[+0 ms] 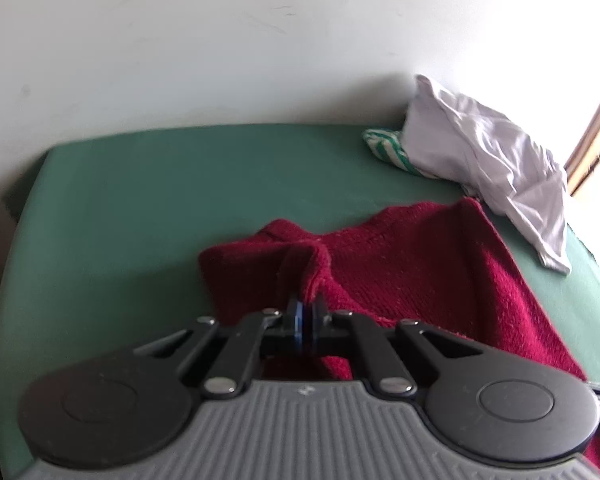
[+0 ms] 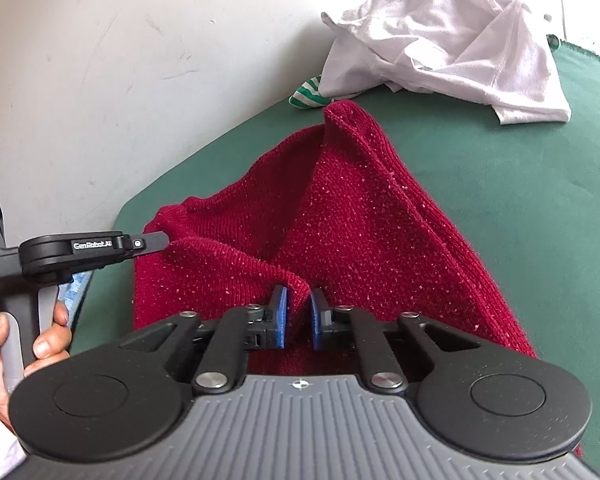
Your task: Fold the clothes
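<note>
A dark red knitted sweater (image 1: 420, 264) lies partly folded on the green table (image 1: 179, 184). My left gripper (image 1: 304, 310) is shut on a pinched ridge of its edge. In the right wrist view the left gripper (image 2: 161, 242) holds the sweater's left corner, lifted slightly. My right gripper (image 2: 296, 312) has its blue pads (image 2: 280, 312) closed on a fold of the red sweater (image 2: 360, 220) near its front edge.
A crumpled white garment (image 1: 496, 160) lies at the table's far right, also in the right wrist view (image 2: 452, 44). A green-and-white striped cloth (image 1: 388, 148) lies beside it (image 2: 310, 94). A white wall (image 1: 219, 40) stands behind the table.
</note>
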A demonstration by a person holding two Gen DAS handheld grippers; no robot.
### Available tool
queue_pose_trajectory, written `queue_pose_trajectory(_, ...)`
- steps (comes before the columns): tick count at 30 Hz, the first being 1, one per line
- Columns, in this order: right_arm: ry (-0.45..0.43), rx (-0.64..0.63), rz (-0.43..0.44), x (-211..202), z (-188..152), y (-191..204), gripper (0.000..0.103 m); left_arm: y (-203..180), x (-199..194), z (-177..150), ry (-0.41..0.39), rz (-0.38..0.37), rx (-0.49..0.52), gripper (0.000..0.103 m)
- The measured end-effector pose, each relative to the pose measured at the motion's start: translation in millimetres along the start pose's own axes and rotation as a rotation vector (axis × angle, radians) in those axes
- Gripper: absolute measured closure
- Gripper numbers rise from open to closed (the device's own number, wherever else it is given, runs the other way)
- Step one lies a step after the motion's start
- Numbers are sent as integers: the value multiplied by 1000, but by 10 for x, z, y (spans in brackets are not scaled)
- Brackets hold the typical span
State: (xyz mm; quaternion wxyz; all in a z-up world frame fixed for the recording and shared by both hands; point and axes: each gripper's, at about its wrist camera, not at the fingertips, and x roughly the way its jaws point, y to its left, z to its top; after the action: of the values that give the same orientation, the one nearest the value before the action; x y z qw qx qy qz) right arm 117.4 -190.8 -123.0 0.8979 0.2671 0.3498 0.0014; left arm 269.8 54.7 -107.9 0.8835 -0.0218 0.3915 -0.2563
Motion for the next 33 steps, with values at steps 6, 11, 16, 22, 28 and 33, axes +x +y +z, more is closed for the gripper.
queue_pose_trajectory(6, -135, -160, -43, -411, -28, 271, 67, -88, -10, -31, 24, 42, 145, 99)
queue_pose_trajectory(11, -47, -386, 129, -499, -340, 747, 63, -36, 121, 15, 48, 8, 117, 94)
queue_pose_trajectory(16, 43, -510, 138, -362, -717, 960, 69, 22, 134, 34, 49, 2, 101, 91)
queue_pose_trajectory(22, 79, -504, 226, -439, -835, 991, 99, 62, -80, 55, -5, -6, 102, 97)
queue_pose_trajectory(28, 194, -515, 244, -356, -956, 914, 97, -5, 101, -52, 38, 40, 184, 91)
queue_pose_trajectory(33, 161, -456, 284, -486, -757, 854, 81, 134, -268, 52, -56, 18, 146, 82)
